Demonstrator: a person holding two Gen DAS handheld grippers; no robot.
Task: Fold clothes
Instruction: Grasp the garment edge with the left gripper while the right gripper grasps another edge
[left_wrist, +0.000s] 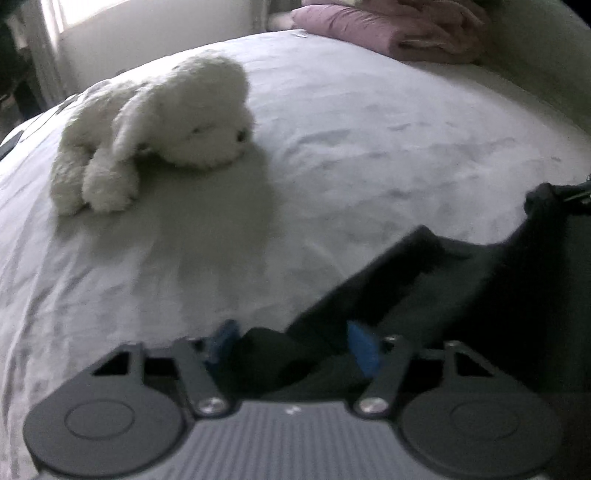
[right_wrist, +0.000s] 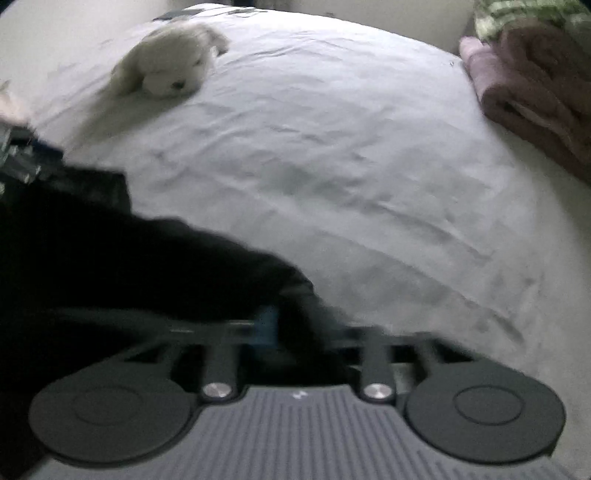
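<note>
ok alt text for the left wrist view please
The left gripper has black clothing between its blue pads, low over a white bedsheet. A white plush dog lies beyond; folded pink bedding sits at the far edge.

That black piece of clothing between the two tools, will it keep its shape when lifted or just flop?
It will probably flop: the black garment sags and creases between the left gripper and the right gripper. It looks light, since small bunches in the jaws seem to carry it. It seems unlikely to slip, as the cloth bunches thickly there.
</note>
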